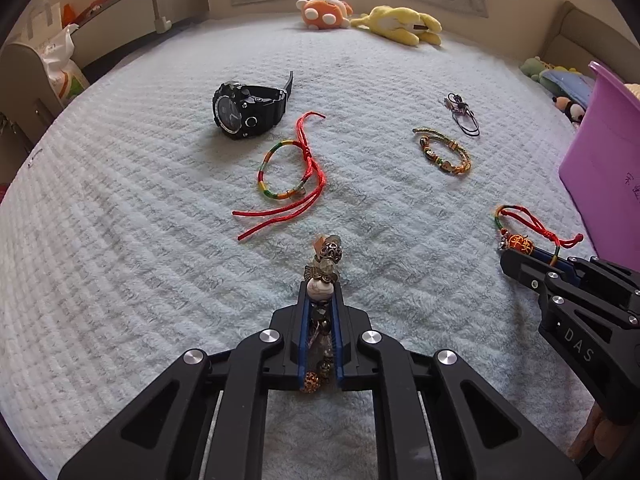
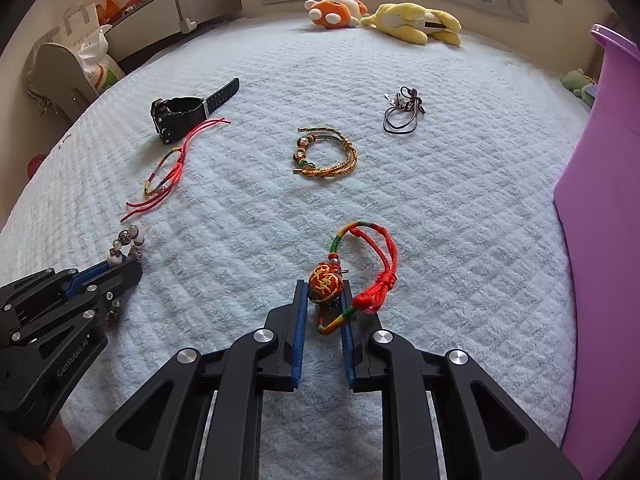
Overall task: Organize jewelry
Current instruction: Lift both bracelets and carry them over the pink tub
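My left gripper (image 1: 320,294) is shut on a beaded bracelet (image 1: 329,254) of metal and stone beads, whose far end sticks out past the fingertips over the pale blue blanket (image 1: 140,260). In the right wrist view, my right gripper (image 2: 324,292) is shut on a red cord bracelet (image 2: 376,288), with its embroidered red bead pinched between the blue pads. The cord loop lies on the blanket ahead. Each gripper also shows in the other's view: the right gripper (image 1: 516,258) and the left gripper (image 2: 128,266).
Loose on the blanket lie a black watch (image 1: 244,110), a rainbow bracelet with red cords (image 1: 288,172), a braided gold-green bracelet (image 1: 444,152) and a dark cord piece (image 1: 462,114). A purple bin (image 1: 600,160) stands at the right. Two plush toys (image 1: 324,12) lie at the far edge.
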`<state>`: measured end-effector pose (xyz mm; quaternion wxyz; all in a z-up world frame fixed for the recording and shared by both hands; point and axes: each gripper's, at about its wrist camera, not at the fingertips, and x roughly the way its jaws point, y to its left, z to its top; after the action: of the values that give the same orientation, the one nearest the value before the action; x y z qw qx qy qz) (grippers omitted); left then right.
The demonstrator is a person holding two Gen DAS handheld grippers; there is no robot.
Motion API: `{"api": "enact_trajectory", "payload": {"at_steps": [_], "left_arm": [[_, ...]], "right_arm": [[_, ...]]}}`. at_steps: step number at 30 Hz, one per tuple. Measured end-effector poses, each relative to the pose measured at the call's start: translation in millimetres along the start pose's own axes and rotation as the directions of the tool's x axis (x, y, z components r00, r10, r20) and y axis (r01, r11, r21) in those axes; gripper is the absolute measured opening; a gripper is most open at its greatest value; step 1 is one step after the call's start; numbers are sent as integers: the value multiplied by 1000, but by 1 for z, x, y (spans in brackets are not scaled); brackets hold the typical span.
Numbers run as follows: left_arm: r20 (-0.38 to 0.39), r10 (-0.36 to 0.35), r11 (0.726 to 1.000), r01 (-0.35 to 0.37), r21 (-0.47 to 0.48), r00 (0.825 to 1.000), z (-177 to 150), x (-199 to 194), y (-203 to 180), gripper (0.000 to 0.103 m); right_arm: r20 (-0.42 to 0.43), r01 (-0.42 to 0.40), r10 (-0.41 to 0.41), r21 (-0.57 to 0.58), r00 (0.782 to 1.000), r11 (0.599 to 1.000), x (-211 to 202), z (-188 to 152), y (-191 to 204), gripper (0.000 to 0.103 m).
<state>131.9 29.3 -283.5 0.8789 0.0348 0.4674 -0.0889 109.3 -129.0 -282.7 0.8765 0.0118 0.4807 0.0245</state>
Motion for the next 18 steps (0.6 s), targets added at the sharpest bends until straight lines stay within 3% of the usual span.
{"api": "enact_trajectory", "payload": {"at_steps": [11,18], "left_arm": [[-20,-33,999,34,17,999,-1,-34,12,9],[-23,-48,997,49,52,999,7,-74,21,9]], "right_arm": [[3,10,-10,9,1000,1000,-31,-2,16,15],[4,21,-21,35,1000,999,-73,2,30,15]]}}
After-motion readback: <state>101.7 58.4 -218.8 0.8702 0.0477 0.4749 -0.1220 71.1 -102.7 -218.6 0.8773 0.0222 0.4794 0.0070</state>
